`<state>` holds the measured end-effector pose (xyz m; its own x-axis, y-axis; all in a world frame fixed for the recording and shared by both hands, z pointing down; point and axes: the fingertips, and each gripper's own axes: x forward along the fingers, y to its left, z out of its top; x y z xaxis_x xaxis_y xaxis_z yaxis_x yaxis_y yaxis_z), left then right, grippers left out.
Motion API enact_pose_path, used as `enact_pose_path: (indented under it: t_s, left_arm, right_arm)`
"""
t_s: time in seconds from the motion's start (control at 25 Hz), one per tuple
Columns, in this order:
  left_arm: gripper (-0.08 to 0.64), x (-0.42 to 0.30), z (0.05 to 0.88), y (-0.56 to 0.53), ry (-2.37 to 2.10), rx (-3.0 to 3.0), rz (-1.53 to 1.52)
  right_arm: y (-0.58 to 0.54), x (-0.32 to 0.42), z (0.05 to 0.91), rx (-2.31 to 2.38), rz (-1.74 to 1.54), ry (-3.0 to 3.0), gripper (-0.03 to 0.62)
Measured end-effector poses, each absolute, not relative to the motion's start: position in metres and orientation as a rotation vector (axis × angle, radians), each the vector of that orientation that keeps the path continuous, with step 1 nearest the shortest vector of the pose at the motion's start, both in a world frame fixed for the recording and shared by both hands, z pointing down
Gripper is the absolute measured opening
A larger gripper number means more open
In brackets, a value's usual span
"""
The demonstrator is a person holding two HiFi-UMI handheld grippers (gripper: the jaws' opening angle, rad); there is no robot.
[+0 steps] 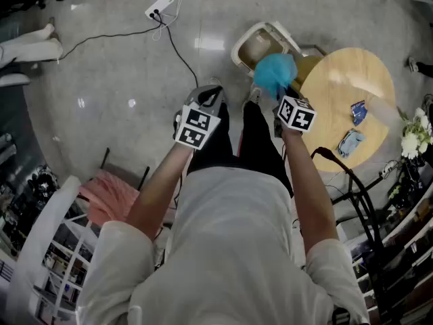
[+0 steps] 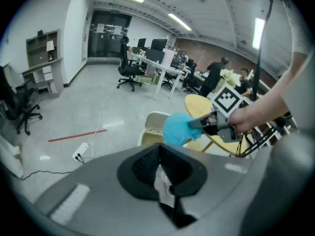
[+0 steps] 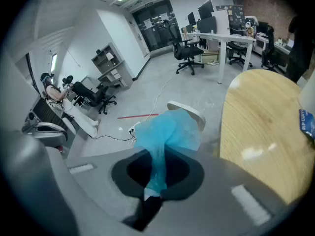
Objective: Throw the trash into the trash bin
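Observation:
My right gripper (image 1: 283, 92) is shut on a crumpled blue piece of trash (image 1: 275, 73), which hangs just over the open trash bin (image 1: 252, 46). The bin is beige with a white rim and stands on the floor beside the round table. In the right gripper view the blue trash (image 3: 170, 132) runs up from between the jaws and covers most of the bin's rim (image 3: 193, 112). My left gripper (image 1: 207, 97) is to the left of the bin, above the floor. In its own view a small white scrap (image 2: 161, 181) sits pinched between its jaws. That view also shows the right gripper (image 2: 209, 124) with the blue trash (image 2: 178, 128).
A round wooden table (image 1: 338, 80) stands right of the bin with two blue packets (image 1: 358, 112) on it. White flowers (image 1: 413, 137) are at its far right. A power strip (image 1: 160, 7) and cable lie on the floor. A pink chair (image 1: 108, 195) is behind me on the left.

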<state>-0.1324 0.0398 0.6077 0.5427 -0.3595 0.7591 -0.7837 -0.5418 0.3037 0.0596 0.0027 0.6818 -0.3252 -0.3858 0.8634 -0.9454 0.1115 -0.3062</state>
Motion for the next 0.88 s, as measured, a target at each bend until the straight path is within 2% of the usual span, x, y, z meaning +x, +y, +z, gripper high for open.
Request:
enact_pose_path:
  t_s: [0.32,0.64,0.88]
  left_arm:
    - [0.005,-0.14,0.657,0.03,-0.961,2.089,0.873]
    - [0.005,-0.126,0.698,0.018,-0.97,2.033,0.805]
    - [0.005,-0.113,0.73,0.023,-0.947,2.088,0.884]
  right_arm:
    - [-0.012,0.052,0.738,1.324,1.352,-1.756,0.012]
    - [-0.026,0.049,0.794,1.318,1.38,-1.739,0.012]
    - [-0.03,0.053,0.838,1.319,1.375,-1.724,0.012]
